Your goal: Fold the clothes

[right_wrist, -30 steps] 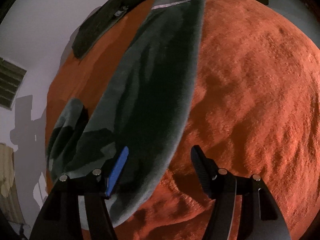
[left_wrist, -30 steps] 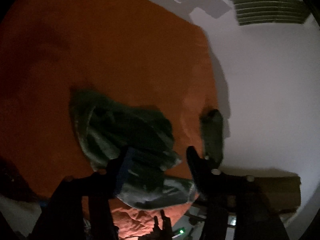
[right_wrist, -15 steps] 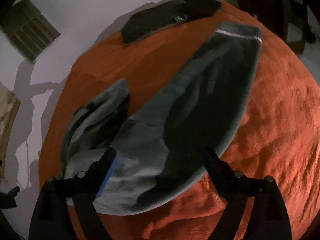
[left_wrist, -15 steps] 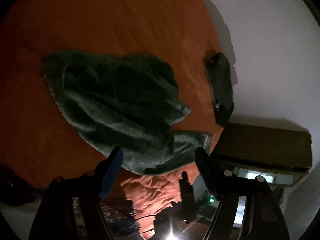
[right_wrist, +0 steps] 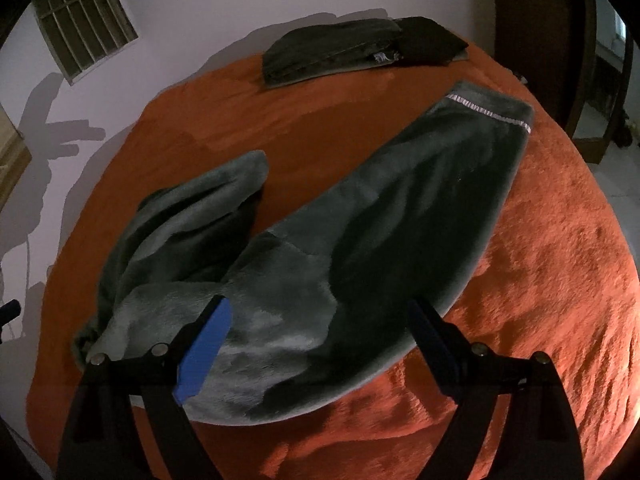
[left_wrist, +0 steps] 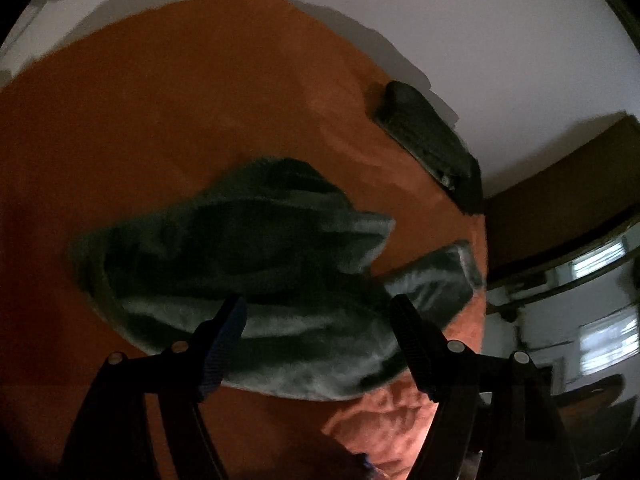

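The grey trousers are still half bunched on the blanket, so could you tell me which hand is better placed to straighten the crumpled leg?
Probably the left. The left gripper hangs with open jaws over the bunched part of the grey trousers. The right gripper, also open, faces the leg that already lies flat.

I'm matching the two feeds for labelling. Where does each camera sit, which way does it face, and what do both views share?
Left wrist: on the left tool, angled down at the bunched end of the grey-green trousers; open black fingers show.
Right wrist: on the right tool, angled down along the trouser leg toward its hem; open fingers show.
Shared: trousers, orange blanket, dark folded clothes by the wall.
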A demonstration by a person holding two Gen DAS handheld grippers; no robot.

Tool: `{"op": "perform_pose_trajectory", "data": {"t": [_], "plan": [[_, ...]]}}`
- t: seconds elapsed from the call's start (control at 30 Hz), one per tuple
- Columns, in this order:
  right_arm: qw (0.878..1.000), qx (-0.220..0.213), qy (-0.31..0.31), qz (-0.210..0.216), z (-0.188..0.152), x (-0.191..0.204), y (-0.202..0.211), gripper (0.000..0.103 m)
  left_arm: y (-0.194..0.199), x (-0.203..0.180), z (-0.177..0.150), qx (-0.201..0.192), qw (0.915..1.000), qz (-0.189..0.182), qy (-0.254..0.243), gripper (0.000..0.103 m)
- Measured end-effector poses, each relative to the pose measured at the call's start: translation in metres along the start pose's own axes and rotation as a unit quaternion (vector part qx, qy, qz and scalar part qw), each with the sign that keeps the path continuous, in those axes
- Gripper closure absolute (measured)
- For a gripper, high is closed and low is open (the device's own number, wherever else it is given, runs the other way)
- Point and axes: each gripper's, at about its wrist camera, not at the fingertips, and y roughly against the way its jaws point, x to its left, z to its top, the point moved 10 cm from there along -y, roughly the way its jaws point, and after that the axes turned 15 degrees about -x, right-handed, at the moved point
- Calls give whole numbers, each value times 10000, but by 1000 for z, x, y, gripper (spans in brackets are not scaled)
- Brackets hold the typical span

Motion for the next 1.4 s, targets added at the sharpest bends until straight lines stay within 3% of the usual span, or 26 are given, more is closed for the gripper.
{"op": "perform_pose_trajectory", "data": {"t": [0.1, 0.23, 0.47, 0.57, 0.7, 0.9, 1.07, 1.17, 1.3, 1.4], "plan": [[10000, 34, -49, 67, -1, 2, 0, 14, -3, 11, 7, -343, 9970, 428, -550, 28], [9997, 151, -167, 79, -6, -1, -3, 14, -12, 23, 10, -390, 9904, 799, -1059, 28], [9989, 286, -346, 110, -13, -6, -9, 14, -21, 50, 20, -604, 9807, 1365, -1262, 28], [9990, 307, -305, 104, -15, -5, -10, 14, -25, 56, 21, -636, 9786, 1414, -1350, 28], [9987, 447, -244, 48, -24, -5, -11, 14, -30, 61, 20, -489, 9805, 1384, -1304, 28], [9975, 692, -164, -22, -21, -3, 11, 14, -13, 48, 28, -442, 9889, 1002, -1000, 28], [9954, 774, -536, 196, 11, 6, 61, 14, 8, 36, 29, -314, 9940, 856, -611, 28], [9943, 853, -618, 141, 35, 6, 95, 14, 22, 11, 26, 26, 9976, 595, -347, 28], [9935, 991, -554, 93, 68, 3, 161, 14, 55, -35, 29, 118, 9949, 504, -868, 28], [9910, 1004, -879, 85, 88, -5, 211, 14, 81, -66, 38, 25, 9932, 454, -1073, 28]]}}
